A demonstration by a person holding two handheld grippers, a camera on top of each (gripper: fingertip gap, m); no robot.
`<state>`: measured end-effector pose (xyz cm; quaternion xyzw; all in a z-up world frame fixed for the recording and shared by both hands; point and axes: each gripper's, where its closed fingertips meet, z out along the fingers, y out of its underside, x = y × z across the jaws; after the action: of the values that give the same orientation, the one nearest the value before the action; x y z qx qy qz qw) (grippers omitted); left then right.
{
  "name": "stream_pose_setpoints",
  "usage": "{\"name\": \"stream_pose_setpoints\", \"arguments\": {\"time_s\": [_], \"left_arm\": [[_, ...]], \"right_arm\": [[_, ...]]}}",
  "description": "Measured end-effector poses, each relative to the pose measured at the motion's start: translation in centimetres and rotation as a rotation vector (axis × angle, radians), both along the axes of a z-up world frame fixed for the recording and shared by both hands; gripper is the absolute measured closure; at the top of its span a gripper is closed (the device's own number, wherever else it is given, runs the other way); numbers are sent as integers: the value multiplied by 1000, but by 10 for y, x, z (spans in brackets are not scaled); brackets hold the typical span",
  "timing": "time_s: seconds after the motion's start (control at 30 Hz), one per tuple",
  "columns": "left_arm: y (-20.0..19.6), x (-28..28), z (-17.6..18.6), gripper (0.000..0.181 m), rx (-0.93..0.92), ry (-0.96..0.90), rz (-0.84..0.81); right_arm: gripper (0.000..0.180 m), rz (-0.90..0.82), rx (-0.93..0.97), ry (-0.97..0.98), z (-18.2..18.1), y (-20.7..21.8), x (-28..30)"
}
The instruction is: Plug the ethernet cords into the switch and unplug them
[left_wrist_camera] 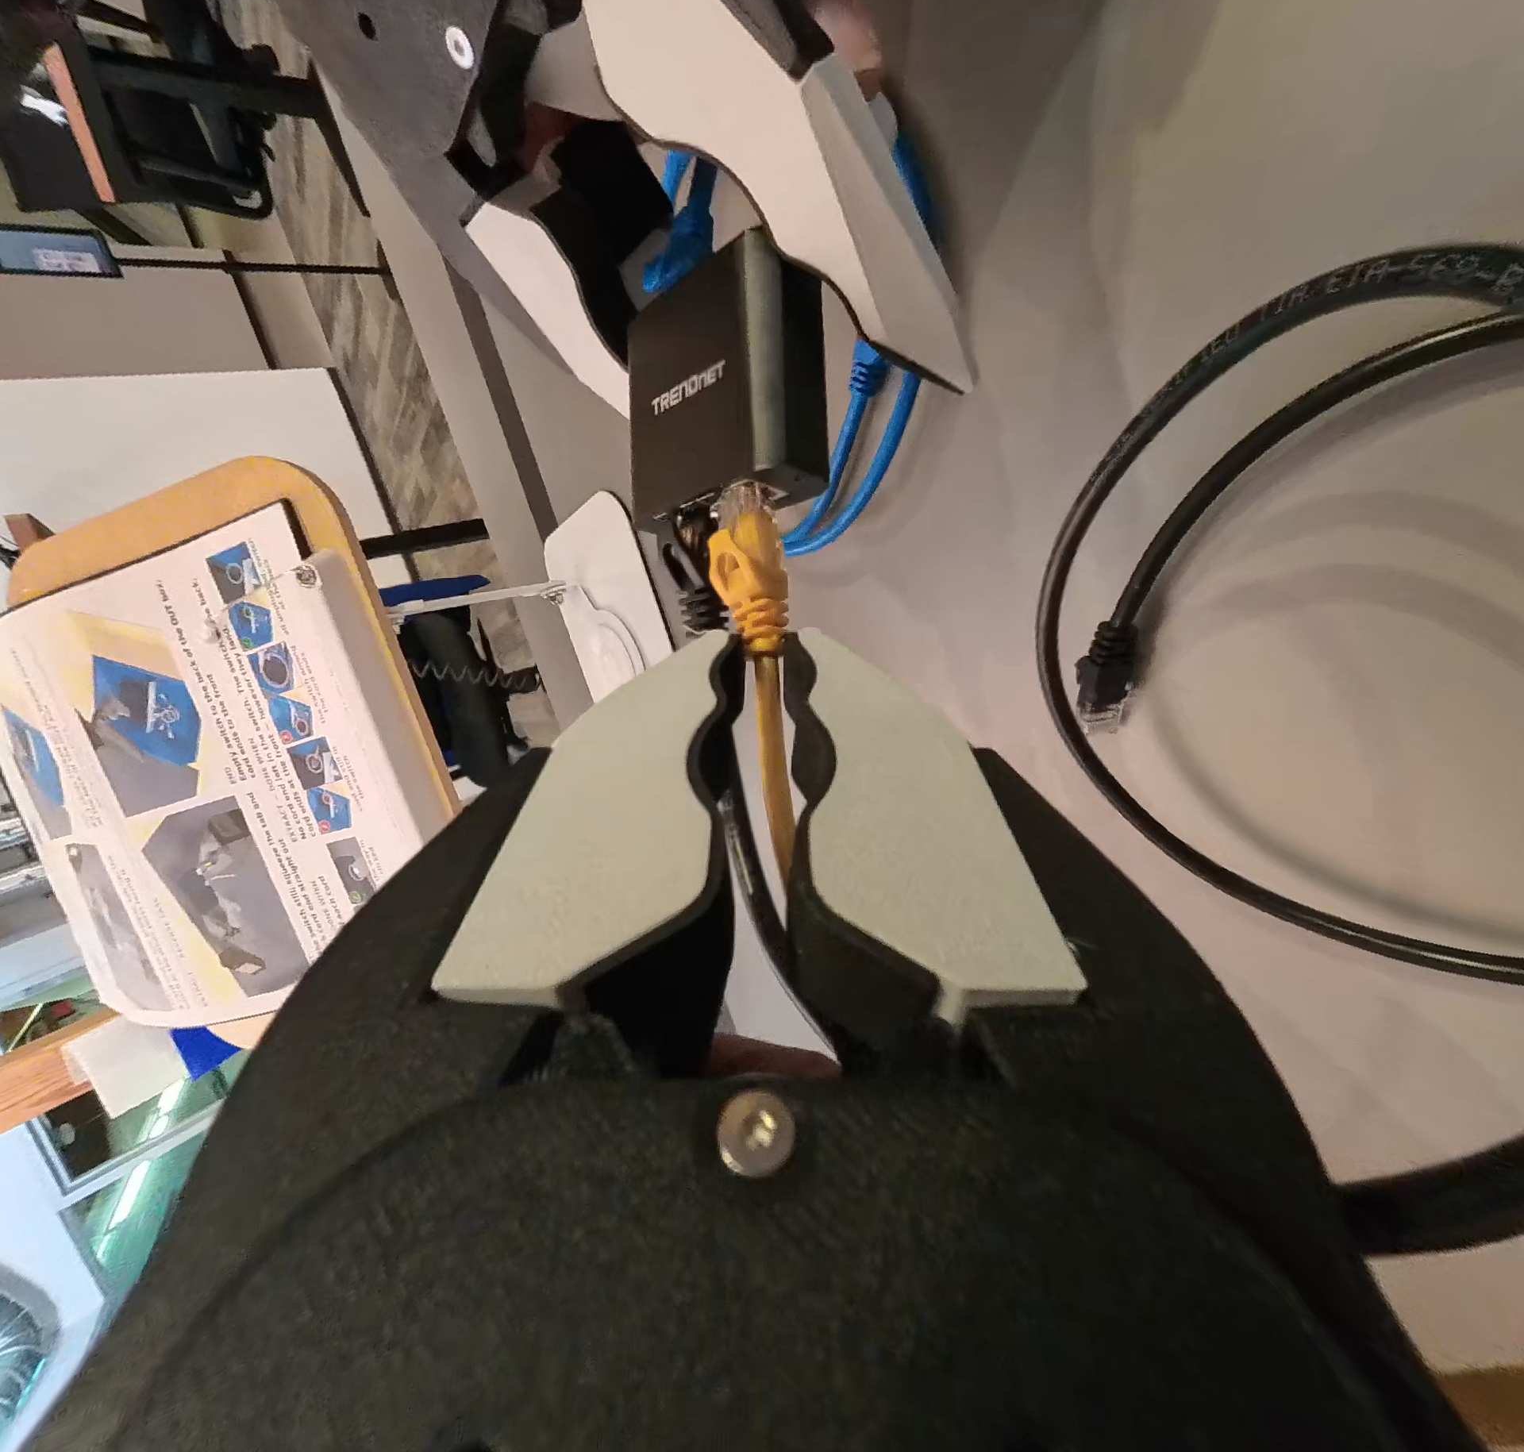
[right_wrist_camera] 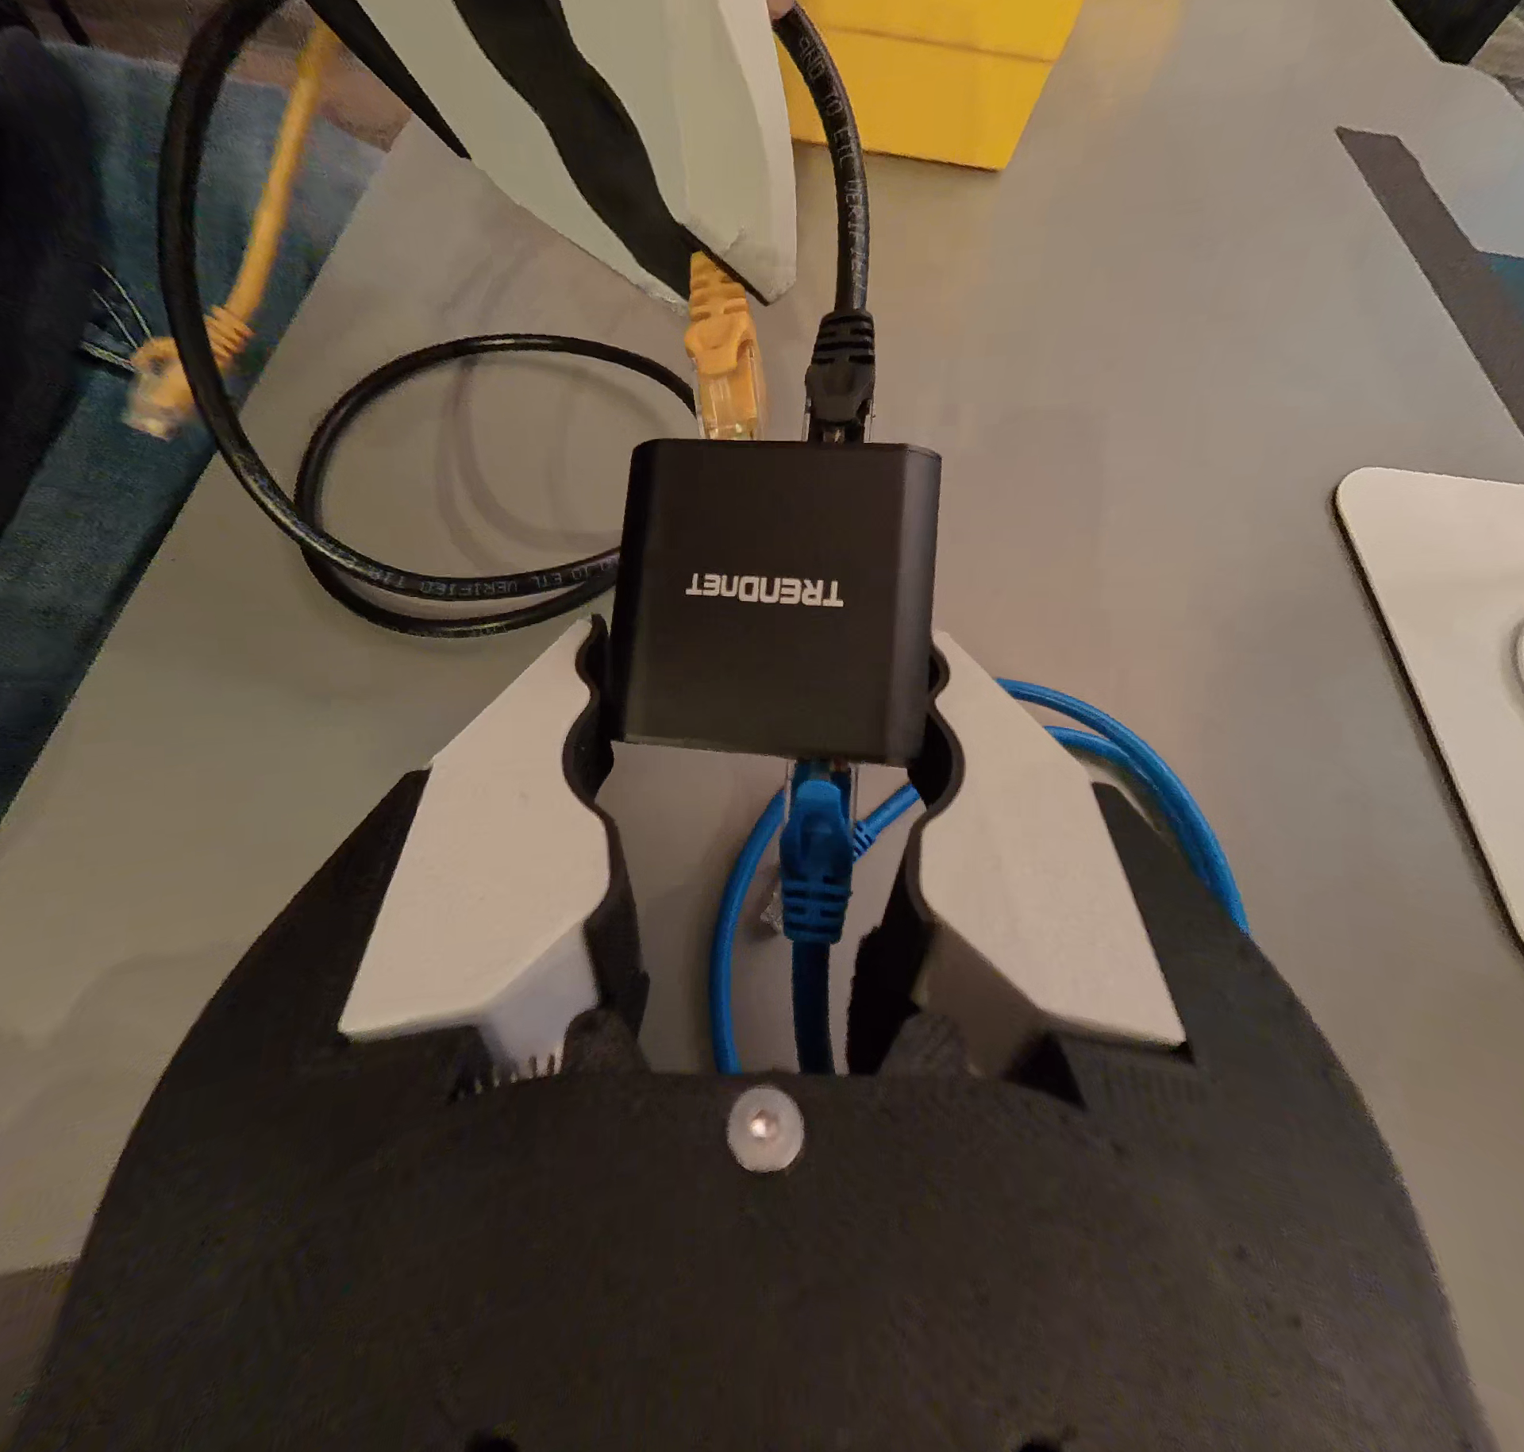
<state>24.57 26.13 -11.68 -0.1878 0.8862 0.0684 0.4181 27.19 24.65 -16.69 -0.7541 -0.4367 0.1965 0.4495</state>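
My left claw (left_wrist_camera: 763, 653) pinches the yellow cord (left_wrist_camera: 771, 752), its plug at the switch (right_wrist_camera: 775, 596); my right claw (right_wrist_camera: 771, 670) clamps the switch.

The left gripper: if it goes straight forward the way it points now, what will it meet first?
Most likely the black switch. The left gripper is shut on the yellow cord, whose plug is already at the switch's port face, beside the plugged black cord. Whether it is fully seated is unclear.
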Motion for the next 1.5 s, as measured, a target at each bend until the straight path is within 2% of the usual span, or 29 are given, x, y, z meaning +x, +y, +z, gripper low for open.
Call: {"name": "stream_pose_setpoints", "arguments": {"time_s": [0.3, 0.47, 0.6, 0.67, 0.77, 1.27, 1.5], "left_arm": [[3, 6, -5, 172, 6, -14, 20], [8, 6, -13, 173, 60, -24, 69], [12, 7, 0, 171, -41, -51, 133], [10, 6, 16, 161, -87, -121, 134], [10, -1, 38, 158, -94, -224, 139], [37, -75, 102, 149, -422, -505, 310], [56, -100, 87, 149, -546, -526, 406]], "right_arm": [[110, -15, 19, -47, 1, 1, 0], [110, -36, -43, -111, -13, 4, -1], [109, -39, -34, -35, -4, 8, -3], [109, -35, -26, 10, 5, 9, -3], [109, -28, -39, 2, 4, 7, 0], [109, 33, -86, 52, 21, -3, 1], [109, 60, -75, 114, 33, -2, -3]]}}
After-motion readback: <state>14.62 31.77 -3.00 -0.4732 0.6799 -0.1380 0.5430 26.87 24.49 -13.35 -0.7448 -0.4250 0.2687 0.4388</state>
